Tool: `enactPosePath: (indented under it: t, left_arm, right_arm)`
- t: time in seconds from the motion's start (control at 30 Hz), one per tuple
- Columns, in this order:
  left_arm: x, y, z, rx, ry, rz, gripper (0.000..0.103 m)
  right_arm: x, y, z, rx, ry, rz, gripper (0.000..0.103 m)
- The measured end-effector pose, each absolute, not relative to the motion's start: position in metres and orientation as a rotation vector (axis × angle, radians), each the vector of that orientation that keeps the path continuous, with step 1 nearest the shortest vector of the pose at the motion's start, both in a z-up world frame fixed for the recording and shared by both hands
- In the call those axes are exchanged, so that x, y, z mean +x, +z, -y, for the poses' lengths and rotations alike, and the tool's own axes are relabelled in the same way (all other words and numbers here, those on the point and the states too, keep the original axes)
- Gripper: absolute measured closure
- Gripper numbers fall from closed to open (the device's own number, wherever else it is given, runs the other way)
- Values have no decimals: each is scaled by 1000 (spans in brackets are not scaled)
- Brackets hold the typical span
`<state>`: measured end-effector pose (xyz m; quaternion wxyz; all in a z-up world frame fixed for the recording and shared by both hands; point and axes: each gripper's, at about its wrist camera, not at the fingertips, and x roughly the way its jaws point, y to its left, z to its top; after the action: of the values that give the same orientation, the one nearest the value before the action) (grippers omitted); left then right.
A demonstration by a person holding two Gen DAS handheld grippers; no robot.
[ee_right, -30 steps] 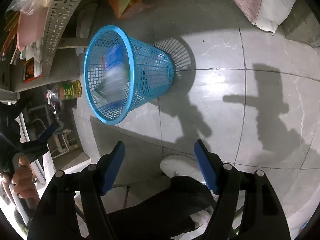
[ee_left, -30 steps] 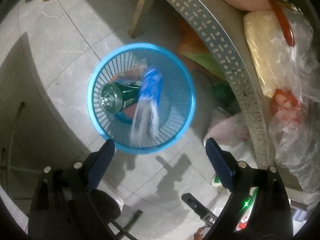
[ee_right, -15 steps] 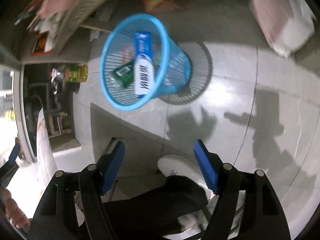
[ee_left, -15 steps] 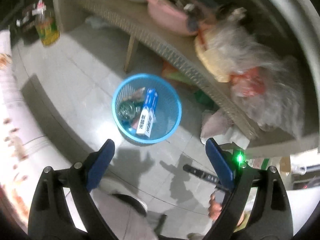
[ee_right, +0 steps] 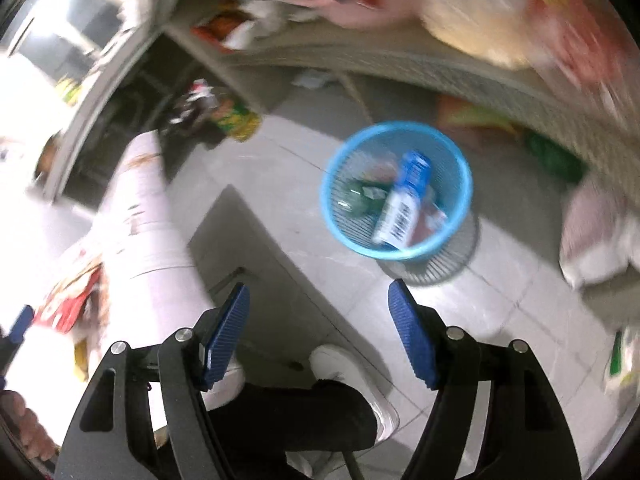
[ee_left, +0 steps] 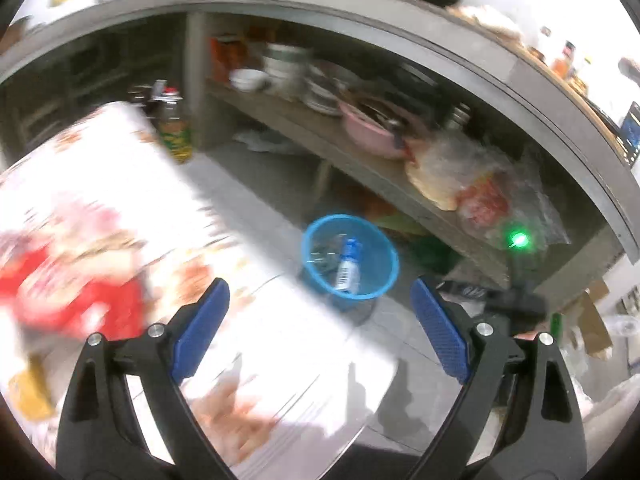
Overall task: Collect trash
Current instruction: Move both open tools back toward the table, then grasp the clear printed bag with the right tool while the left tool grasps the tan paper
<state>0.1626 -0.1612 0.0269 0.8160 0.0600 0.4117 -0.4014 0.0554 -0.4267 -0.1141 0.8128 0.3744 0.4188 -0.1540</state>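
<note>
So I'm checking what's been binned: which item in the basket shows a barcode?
The blue-and-white box, leaning against the basket wall. The green bottle beside it lies lower and shows no barcode.

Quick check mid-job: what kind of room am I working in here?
Most likely a home kitchen: a pink basin and stacked dishes on a shelf under the counter, a cooking oil bottle on the tiled floor, and a blue mesh wastebasket.
</note>
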Motion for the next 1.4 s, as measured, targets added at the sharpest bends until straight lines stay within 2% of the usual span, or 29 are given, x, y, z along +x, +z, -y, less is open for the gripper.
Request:
enactPosePath:
  t: [0.37, 0.57, 0.83, 0.97, 1.07, 1.2, 1.27, 1.4]
  left_arm:
    - [138, 20, 14, 33, -564, -779, 15]
    - [153, 18, -28, -122, -517, -774, 15]
    - [180, 48, -59, -284, -507, -667, 15]
    - [205, 67, -57, -308, -533, -647, 28]
    - [224, 88, -54, -294, -519, -613, 38]
    - [259, 88, -53, -346, -483, -697, 57]
    - [270, 79, -53, -370, -477, -744, 64]
    - [267, 59, -55, -395, -473, -778, 69]
  right_arm:
    - [118, -54, 330, 607, -15, -902, 33]
    - [162, -20, 278, 534, 175, -872, 33]
    - [245, 18, 243, 472, 337, -849, 33]
    - [294, 20, 225, 432, 392, -892, 33]
    - [333, 17, 211, 395, 424, -938, 26]
    - [371, 5, 187, 329, 447, -1011, 19]
    - [388, -7, 175, 309, 463, -1057, 19]
    - [410, -28, 166, 329, 464, -1118, 19]
